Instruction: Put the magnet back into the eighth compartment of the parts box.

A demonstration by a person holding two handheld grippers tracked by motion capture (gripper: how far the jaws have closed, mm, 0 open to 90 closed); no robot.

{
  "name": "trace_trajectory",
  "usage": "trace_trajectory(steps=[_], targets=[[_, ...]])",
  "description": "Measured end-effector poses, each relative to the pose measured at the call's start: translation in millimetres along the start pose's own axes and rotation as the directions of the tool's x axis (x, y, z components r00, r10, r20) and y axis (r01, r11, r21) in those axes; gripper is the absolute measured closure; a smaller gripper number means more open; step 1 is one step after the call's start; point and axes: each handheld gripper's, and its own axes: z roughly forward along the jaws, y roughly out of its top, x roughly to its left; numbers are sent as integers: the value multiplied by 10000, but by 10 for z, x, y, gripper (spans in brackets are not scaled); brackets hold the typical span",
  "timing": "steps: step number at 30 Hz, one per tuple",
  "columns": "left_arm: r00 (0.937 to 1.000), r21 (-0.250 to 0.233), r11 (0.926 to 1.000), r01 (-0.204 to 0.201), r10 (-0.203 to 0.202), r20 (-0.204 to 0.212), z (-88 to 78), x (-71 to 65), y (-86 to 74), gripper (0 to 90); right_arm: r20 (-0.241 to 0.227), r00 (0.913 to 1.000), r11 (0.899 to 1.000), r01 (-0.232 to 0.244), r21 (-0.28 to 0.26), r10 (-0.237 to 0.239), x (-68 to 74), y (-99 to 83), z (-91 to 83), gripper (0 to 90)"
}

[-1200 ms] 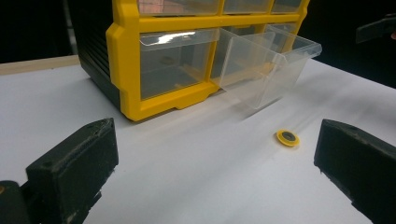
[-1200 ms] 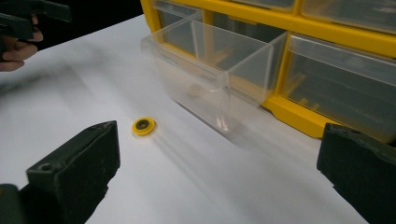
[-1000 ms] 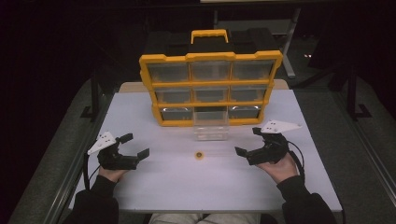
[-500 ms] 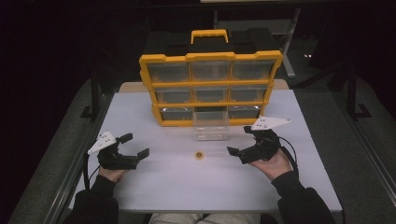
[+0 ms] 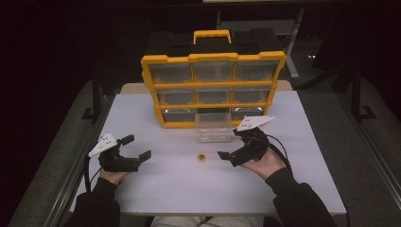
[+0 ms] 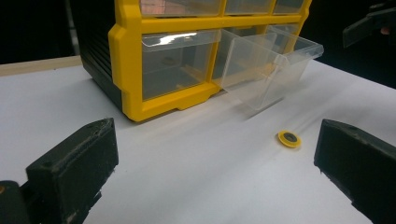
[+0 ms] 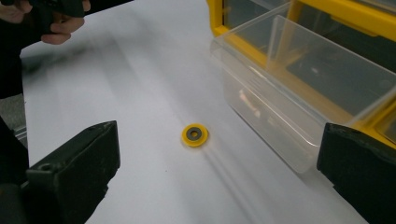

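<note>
— White tabletop [image 5: 156, 189], dark room around it. What's on it?

— Yellow drawer organizer [image 5: 213, 90] with a black carry handle sits at the far middle, three rows of clear drawers. The bottom-middle clear drawer [image 5: 213, 127] is pulled out toward the person and looks bare inside.

— Loose parts?

— One small yellow ring with a dark centre [image 5: 202, 157], flat on the table just in front of the pulled-out drawer, apart from it. Same ring in the left gripper view [image 6: 289, 139] and the right gripper view [image 7: 194, 135].

— Left gripper?

— Left gripper [image 5: 135, 147] is at the left side of the table, held low by the left hand [image 5: 113, 176], jaws spread wide, nothing between them. Well apart from the ring.

— Right one?

— Right gripper [image 5: 231, 150] is near the ring on its right, jaws wide apart, gripping nothing. Its own view looks between the jaws at the ring, drawer wall just to the right. Ring is untouched. Right hand [image 5: 262, 163] holds it from below.

— Contact anywhere?

— None visible.
</note>
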Motion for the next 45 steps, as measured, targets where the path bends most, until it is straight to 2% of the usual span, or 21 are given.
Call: trace_trajectory(steps=[7,21,32,45], targets=[[10000,48,10000,-27,27,1,0,1,-1,0,-335,9992,9991,220,365,-208,46,63,121,0],[10000,54,10000,-14,14,13,2,2,-1,0,-627,9973,9961,431,769,-383,91,145,292,0],[10000,63,10000,-18,18,15,7,2,-2,0,-918,9924,9861,938,1371,-816,189,215,484,0],[10000,59,10000,-18,17,62,10,1,-3,0,-1087,9896,9761,1133,1855,-942,231,249,675,0]])
